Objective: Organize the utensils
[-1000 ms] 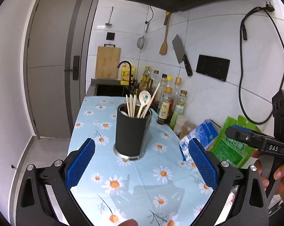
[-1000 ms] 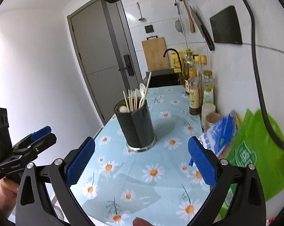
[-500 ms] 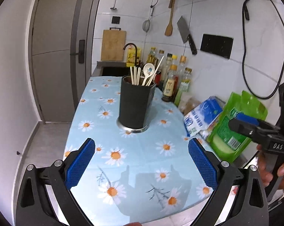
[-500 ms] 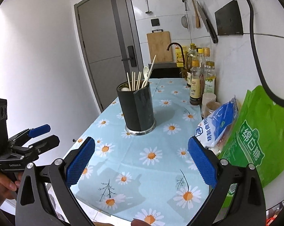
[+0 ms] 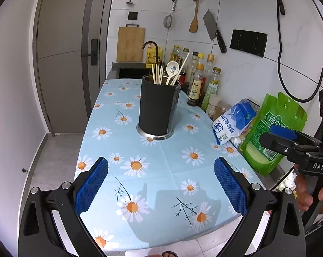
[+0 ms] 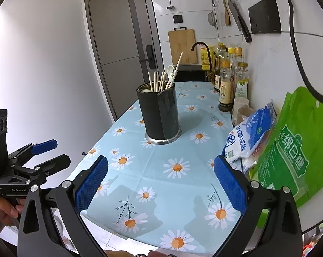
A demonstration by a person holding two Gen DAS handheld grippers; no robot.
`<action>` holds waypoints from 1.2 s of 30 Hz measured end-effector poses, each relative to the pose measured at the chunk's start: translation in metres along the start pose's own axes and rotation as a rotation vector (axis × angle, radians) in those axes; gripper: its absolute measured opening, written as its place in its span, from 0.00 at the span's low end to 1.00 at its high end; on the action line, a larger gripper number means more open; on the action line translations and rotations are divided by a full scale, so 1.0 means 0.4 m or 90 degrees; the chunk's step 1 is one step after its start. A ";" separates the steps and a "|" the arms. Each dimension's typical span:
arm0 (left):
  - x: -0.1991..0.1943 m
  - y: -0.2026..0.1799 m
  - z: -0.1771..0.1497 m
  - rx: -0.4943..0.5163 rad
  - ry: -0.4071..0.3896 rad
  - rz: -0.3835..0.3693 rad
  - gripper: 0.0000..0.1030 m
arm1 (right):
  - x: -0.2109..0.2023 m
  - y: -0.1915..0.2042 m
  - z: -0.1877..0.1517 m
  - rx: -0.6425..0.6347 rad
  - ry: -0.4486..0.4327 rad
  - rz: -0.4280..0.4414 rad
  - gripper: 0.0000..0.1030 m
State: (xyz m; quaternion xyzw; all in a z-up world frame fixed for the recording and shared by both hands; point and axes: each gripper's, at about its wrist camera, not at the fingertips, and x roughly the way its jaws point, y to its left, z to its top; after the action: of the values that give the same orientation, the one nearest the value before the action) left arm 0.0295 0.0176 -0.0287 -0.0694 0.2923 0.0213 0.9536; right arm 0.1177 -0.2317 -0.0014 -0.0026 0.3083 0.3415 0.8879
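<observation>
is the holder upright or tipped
Upright: the holder stands flat on its metal base on the cloth, chopsticks and spoon sticking up.

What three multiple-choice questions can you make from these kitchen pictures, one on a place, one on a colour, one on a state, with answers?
1. Where does the black utensil holder stand?
A. on the daisy tablecloth
B. in the sink
C. on the floor

2. What colour is the big bag by the wall?
A. red
B. green
C. black

3. How are the two claws?
A. both shut on chopsticks
B. one holds a spoon
C. both open and empty

Answers: 1 A, its metal base rests on the cloth. 2 B, the bag is bright green. 3 C, the left claw and the right claw show wide gaps with nothing between the pads.
</observation>
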 end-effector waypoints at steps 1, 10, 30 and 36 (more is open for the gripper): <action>0.002 -0.001 -0.002 0.001 0.002 0.003 0.94 | 0.001 0.000 -0.002 0.000 0.001 0.001 0.95; 0.007 -0.014 -0.010 0.007 0.013 0.004 0.94 | 0.004 -0.006 -0.007 0.002 0.005 0.010 0.95; 0.019 -0.019 -0.003 -0.006 0.015 0.003 0.94 | 0.018 -0.020 -0.009 0.001 0.018 0.028 0.95; 0.021 -0.012 -0.001 -0.009 0.017 0.005 0.94 | 0.024 -0.021 -0.008 0.002 0.019 0.029 0.95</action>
State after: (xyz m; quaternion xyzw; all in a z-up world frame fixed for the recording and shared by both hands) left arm 0.0366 0.0127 -0.0331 -0.0751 0.3048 0.0264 0.9491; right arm 0.1267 -0.2330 -0.0110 0.0004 0.3221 0.3608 0.8752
